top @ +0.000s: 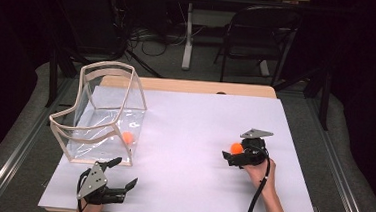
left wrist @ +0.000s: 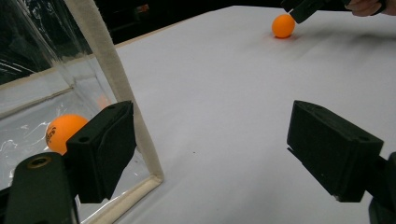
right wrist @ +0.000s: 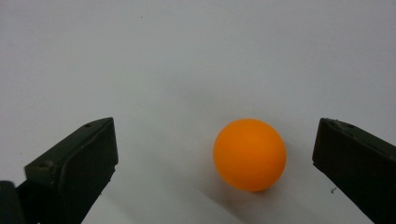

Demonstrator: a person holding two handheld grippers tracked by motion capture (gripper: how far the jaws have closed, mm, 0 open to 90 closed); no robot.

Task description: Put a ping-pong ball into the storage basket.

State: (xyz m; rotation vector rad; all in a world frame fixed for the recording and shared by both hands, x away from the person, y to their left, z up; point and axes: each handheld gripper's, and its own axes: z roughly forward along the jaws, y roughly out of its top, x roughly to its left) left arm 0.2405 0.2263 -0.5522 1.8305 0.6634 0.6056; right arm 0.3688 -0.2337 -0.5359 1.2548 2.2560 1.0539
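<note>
Right tongs (right wrist: 215, 154) gape wide around the orange ball (right wrist: 249, 154) on the bench (top: 189, 131), not touching. Left tongs (left wrist: 210, 149) hang open, empty; their view catches a second ball (left wrist: 63, 131) at nine o'clock inside the clear bag (top: 100, 115).

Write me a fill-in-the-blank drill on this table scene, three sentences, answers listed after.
1. The ball between the open jaws of the right gripper is coloured ____.
2. The second ball lies inside the clear ____.
3. The left gripper, near the table's front edge, has its jaws ____.

Missing words: orange; bag; open
</note>
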